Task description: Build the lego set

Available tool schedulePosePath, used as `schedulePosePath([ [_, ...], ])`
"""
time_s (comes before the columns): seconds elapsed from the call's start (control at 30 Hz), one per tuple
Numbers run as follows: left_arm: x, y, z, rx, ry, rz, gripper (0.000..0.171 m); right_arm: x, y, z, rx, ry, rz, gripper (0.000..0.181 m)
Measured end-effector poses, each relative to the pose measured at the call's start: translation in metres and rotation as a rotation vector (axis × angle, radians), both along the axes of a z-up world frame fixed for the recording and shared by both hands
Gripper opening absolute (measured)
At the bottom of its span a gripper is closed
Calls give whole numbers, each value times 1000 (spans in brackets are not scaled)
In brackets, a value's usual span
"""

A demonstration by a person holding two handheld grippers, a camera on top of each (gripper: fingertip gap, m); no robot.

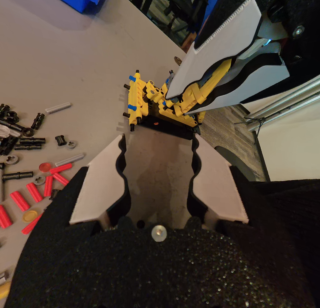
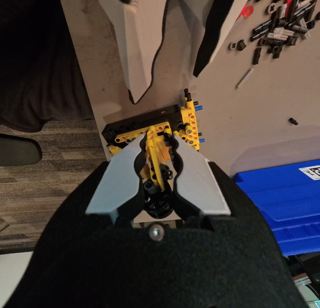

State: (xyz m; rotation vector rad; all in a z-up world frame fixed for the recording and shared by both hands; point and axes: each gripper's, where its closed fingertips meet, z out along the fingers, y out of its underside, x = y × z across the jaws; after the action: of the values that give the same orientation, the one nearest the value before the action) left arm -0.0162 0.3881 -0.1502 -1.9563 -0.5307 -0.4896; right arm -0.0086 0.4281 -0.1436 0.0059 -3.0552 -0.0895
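the left gripper [image 1: 158, 136] is hanging just above the pale table [image 1: 69, 57] with its two white fingers [image 1: 103, 178] spread wide apart. nothing is sitting between them. its tips are pointing at the near edge of a yellow and black brick model [image 1: 155, 107], very close to the model's black base, but i cannot tell if they are touching it.

the right gripper [image 2: 159, 140] is coming in from the far right side. its fingers are closed in snugly on a thin yellow arm piece [image 2: 154, 161] that is sticking up from the model. a dark round part [image 2: 158, 207] is showing low down between its fingers.

the model is sitting by the right edge of the table, with the carpet floor [image 1: 230, 138] beyond it. on the left, well apart from the model, loose bits are lying about: red pegs [image 1: 34, 192], black pins [image 1: 31, 141], grey rods [image 1: 58, 107] and flat round pieces. a blue box [image 2: 280, 204] is sitting at the far left part of the table.
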Motion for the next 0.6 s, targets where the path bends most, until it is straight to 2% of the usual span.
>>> schedulePosePath([
  [0.17, 3, 1, -1, -4, -5, -12, 76, 0, -1, -1, 15, -10, 4, 25],
  [0.3, 3, 0, 1, 10, -21, -9, 76, 11, 10, -16, 67, -28, -48, 34],
  [0.47, 3, -1, 1, 14, -29, -9, 76, 2, -4, 13, -32, 45, -118, 48],
  [0.6, 3, -1, 0, 11, -28, -8, 76, 5, 8, 32, -15, 71, -108, 53],
])
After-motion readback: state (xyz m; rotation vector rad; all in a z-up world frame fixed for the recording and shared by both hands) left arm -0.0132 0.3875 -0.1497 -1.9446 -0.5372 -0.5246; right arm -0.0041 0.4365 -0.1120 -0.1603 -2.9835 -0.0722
